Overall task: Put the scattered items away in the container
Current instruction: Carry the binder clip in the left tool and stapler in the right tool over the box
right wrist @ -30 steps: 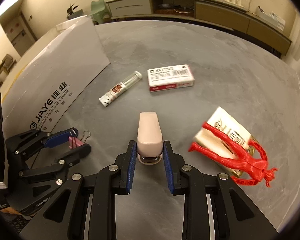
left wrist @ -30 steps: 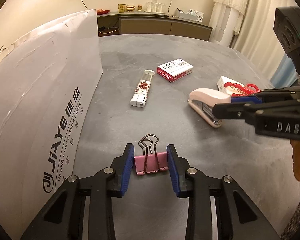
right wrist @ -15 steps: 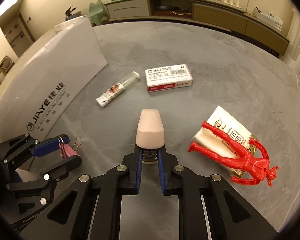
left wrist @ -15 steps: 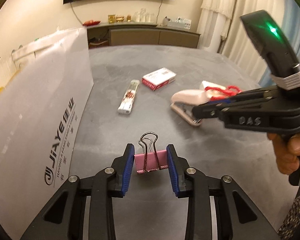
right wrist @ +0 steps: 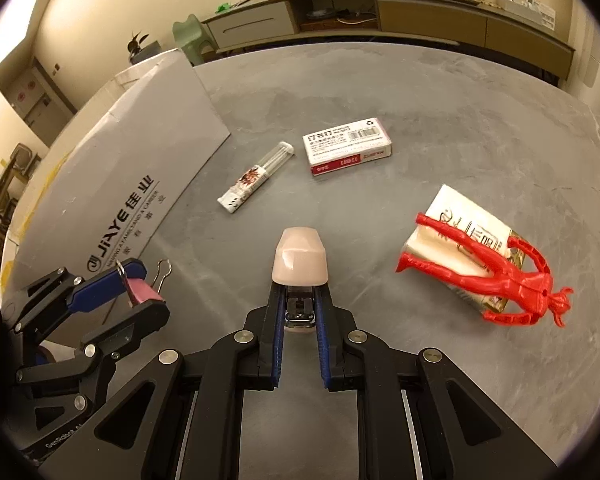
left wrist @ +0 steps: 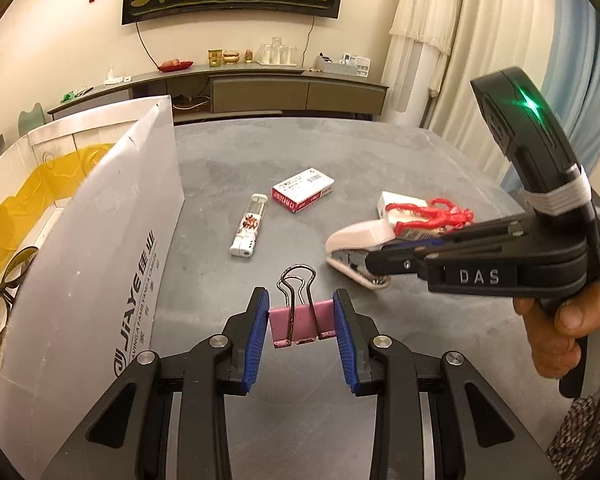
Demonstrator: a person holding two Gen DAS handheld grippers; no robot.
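With both grippers loaded, the risk from here is the drop into the box.

Left gripper (left wrist: 302, 326): jaws part-closed, blue pads pressed on both ends of the pink binder clip (left wrist: 302, 323), bottom centre of the left view; clip looks raised off the table. Grip is end-on across a narrow body with the wire handles sticking up, so I'd expect it to pivot or squirt out if the wrist rolls fast.

Right gripper (right wrist: 299, 312): jaws nearly closed on the rear end of the beige stapler (right wrist: 300, 258), centre of the right view. Most of the stapler hangs forward of the pads, so its nose could sag, or the top could hinge open.

White container (left wrist: 100, 248) fills the left side of the left view, near flap leaning out toward the table. Glasses (left wrist: 8, 292) are already inside, far left. Likely failure: a gripper or handle snags the flap, or both grippers crowd each other on the way to the opening; they're close together.

Loose on the table (right wrist: 440, 100): lighter (right wrist: 256, 178) and staple box (right wrist: 346, 146) at centre, red figure (right wrist: 488, 272) lying on a white packet (right wrist: 452, 220) at right.
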